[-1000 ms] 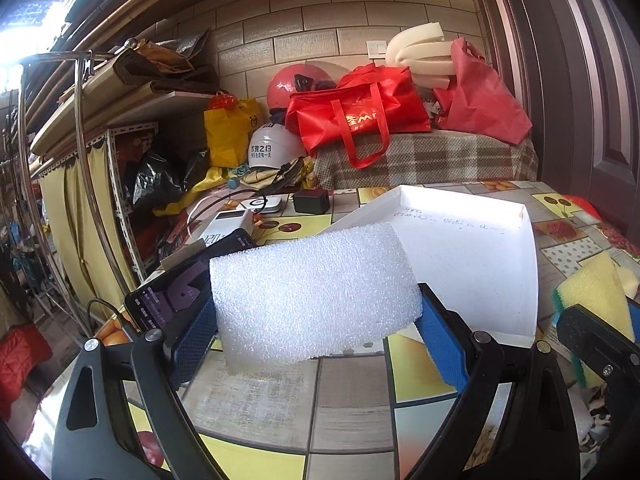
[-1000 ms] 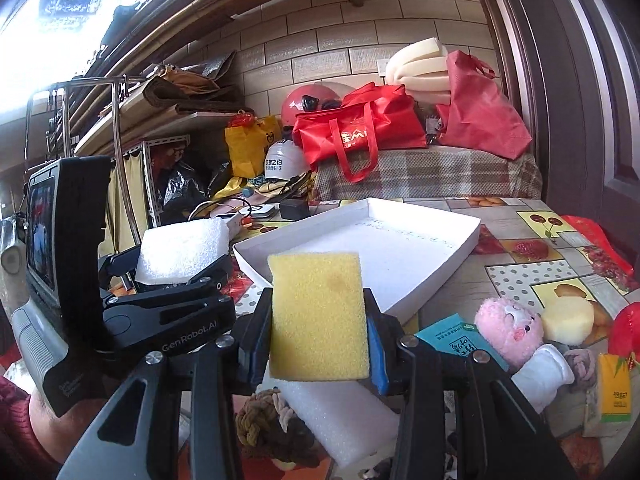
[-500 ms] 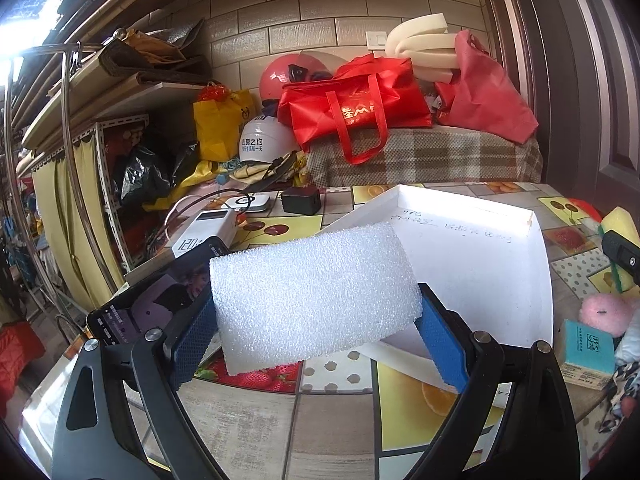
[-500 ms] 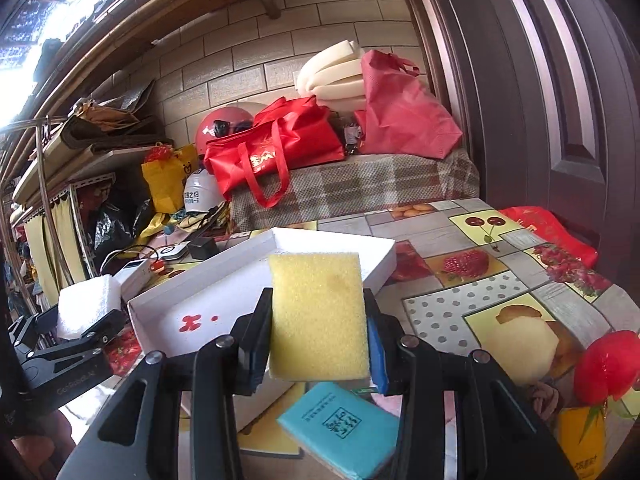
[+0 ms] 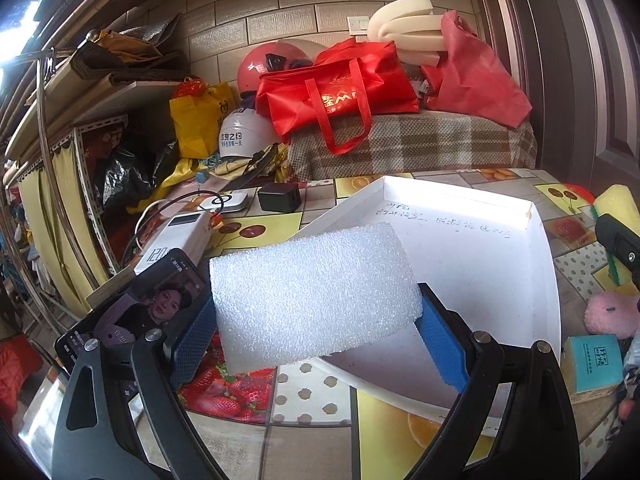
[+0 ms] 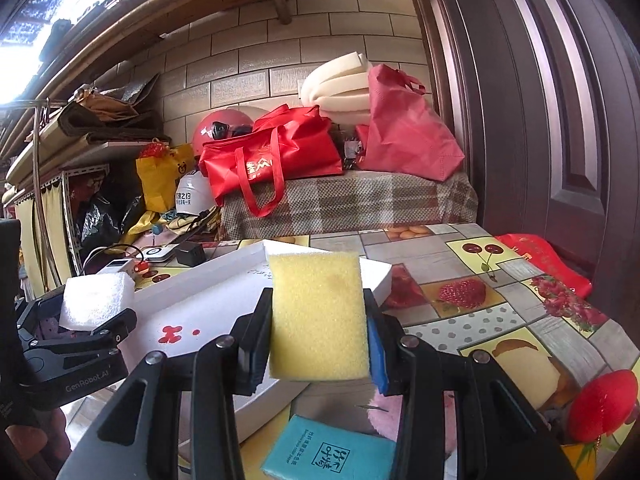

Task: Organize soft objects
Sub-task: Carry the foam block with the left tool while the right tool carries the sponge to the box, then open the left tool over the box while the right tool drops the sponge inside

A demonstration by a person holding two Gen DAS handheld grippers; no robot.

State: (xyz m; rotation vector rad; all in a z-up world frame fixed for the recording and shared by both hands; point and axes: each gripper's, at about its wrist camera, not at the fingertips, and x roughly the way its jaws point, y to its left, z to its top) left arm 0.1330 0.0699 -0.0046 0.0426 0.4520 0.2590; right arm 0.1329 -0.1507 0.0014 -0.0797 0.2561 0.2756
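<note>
1. The left gripper (image 5: 316,312) stands wide, its blue pads pressed on the two ends of a white foam block (image 5: 314,294). The block's long axis runs across the jaws and tilts up to the right.
2. The right gripper (image 6: 318,334) is closed much narrower on a yellow sponge (image 6: 319,314), held upright with its long axis pointing up.
3. The white tray (image 5: 480,248) lies just ahead of and below both tools: ahead and right of the foam, ahead and left of the sponge. Both loads hang near its closest rim; I judge the left one nearer to being over its floor.
4. The tray appears empty, so nothing blocks a drop; each gripper must only clear the rim and the other.
5. Left of the left gripper lie a phone (image 5: 140,312) and a power bank (image 5: 176,240). Below the right gripper are a teal pack (image 6: 330,454) and a pink plush (image 6: 384,412).
</note>
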